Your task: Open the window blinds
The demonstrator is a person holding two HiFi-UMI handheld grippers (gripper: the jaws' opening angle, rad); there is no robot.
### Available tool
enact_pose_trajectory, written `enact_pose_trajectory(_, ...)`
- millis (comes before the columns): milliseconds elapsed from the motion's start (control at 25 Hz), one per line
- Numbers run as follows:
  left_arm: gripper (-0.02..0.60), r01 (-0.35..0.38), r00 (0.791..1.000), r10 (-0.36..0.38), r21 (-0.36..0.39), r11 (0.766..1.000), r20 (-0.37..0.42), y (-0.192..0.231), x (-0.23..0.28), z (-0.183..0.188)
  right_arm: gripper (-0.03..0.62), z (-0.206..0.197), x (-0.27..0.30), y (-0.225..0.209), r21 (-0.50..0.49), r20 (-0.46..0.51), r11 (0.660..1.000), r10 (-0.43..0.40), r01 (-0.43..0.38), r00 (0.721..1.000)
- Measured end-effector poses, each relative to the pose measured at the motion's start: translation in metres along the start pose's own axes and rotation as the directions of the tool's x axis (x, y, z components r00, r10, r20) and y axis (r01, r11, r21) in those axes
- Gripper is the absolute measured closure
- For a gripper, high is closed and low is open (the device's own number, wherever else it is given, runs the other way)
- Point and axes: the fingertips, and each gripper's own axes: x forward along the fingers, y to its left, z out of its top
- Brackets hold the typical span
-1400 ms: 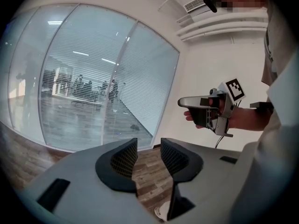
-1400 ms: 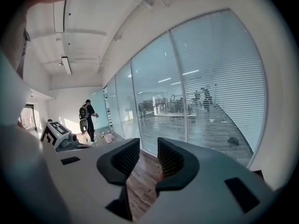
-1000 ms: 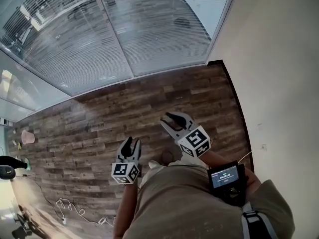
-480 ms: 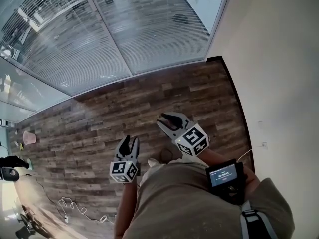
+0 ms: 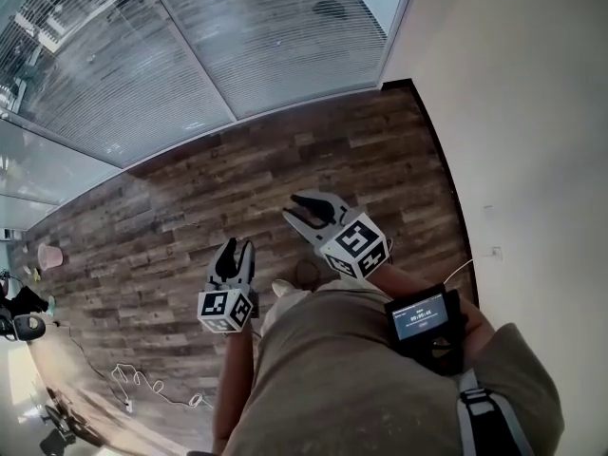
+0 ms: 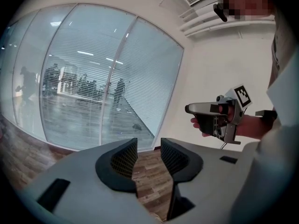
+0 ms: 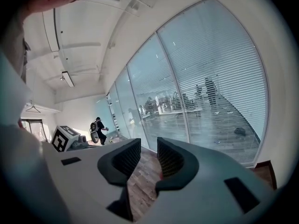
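The window blinds [image 5: 256,36] hang slatted behind glass panels across the top of the head view, beyond the wood floor [image 5: 237,188]. They also fill the left gripper view as blinds [image 6: 93,78] and the right gripper view as blinds [image 7: 215,78]. My left gripper [image 5: 234,246] is held over the floor, open, with nothing between its jaws. My right gripper [image 5: 300,209] is a bit further forward and to the right, also open and empty. Both are well short of the blinds. No cord or wand for the blinds can be made out.
A white wall [image 5: 532,112] runs along the right and meets the window at a corner. A pink cup [image 5: 47,255] and a white cable [image 5: 142,388] lie on the floor at the left. A person with a backpack [image 7: 98,129] stands far off.
Both grippers have drifted slightly up and left in the head view, jaws unchanged. The window wall has slid toward the top of the frame.
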Motion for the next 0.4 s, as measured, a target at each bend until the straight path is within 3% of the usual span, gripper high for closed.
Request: enact_pose_trajectory(400, 0.431, 0.017, 1.0, -0.017, 0.001, 1.0, -0.006, -0.036, 0.034, 0.003, 0.493, -0.002, -0.024, -0.038, 0.01, 0.006, 1.0, 0.002, -0.002, 1.0)
